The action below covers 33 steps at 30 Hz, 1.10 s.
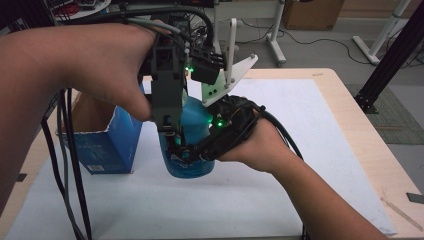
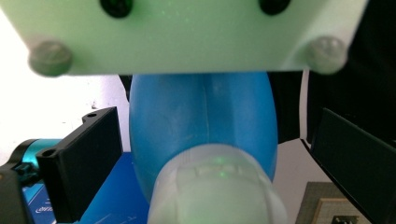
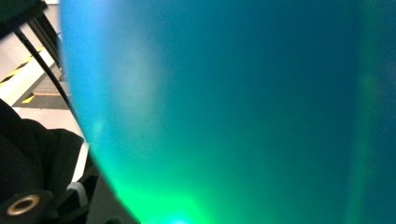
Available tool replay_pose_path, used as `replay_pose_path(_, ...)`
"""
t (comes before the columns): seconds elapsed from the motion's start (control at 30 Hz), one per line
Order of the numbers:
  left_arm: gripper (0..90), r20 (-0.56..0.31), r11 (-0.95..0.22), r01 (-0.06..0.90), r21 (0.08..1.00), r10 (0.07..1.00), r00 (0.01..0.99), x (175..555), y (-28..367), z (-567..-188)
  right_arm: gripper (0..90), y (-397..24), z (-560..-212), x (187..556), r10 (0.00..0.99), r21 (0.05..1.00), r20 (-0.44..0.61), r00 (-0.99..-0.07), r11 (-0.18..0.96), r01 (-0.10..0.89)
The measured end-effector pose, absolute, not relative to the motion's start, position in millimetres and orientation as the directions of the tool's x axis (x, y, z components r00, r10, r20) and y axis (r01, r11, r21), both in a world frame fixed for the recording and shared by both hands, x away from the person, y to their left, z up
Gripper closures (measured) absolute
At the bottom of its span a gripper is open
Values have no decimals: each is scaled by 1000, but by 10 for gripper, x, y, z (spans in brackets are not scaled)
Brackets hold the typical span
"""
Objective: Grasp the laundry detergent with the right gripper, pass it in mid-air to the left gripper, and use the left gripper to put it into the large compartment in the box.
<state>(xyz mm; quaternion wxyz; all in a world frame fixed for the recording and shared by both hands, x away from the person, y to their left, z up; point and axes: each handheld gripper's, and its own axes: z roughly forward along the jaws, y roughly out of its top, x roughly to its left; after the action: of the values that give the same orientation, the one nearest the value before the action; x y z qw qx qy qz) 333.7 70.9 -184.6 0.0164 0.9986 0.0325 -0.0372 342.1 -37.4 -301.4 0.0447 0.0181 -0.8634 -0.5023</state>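
Note:
A translucent blue bottle [image 1: 196,116] stands upright on the white sheet [image 1: 310,150] at the table's middle. My right gripper [image 1: 192,150] reaches in from the right and is shut on the bottle's body; in the right gripper view the bottle's wall [image 3: 224,102] sits right against the camera. My left gripper [image 1: 170,132] hangs over the bottle, pointing down. In the left gripper view its two black jaws stand wide apart on either side of the bottle's pale cap [image 2: 217,191], so the left gripper [image 2: 219,163] is open and touches neither cap nor bottle [image 2: 201,116].
An open blue cardboard box [image 1: 107,145] stands just left of the bottle, close to my left hand. The right gripper's white three-cornered plate [image 1: 235,75] sticks up behind the bottle. Black cables [image 1: 70,160] hang from the left gripper at the left. The wooden table [image 1: 350,105] ends at the right.

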Motion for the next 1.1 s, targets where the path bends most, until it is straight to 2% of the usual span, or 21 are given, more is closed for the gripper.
replay_pose_path(0.3, 22, -48, -997, 71, 21, 70, 996, 3355, 717, -1894, 466, -355, -3013, 3424, -77, 873, 65, -995, 487, 20)
replay_pose_path(0.37, 78, -43, -998, 67, 17, 66, 997, 3362, 713, -1893, 466, -350, -3011, 3421, -75, 873, 67, -995, 488, 23)
replay_pose_path(0.53, 79, -30, -997, 79, 13, 79, 996, 3364, 711, -1906, 466, -346, -3008, 3416, -72, 873, 69, -995, 488, 25)
replay_pose_path(1.1, 195, -12, -997, 80, 14, 80, 997, 3375, 707, -1912, 467, -337, -3010, 3428, -64, 877, 70, -995, 479, 31)
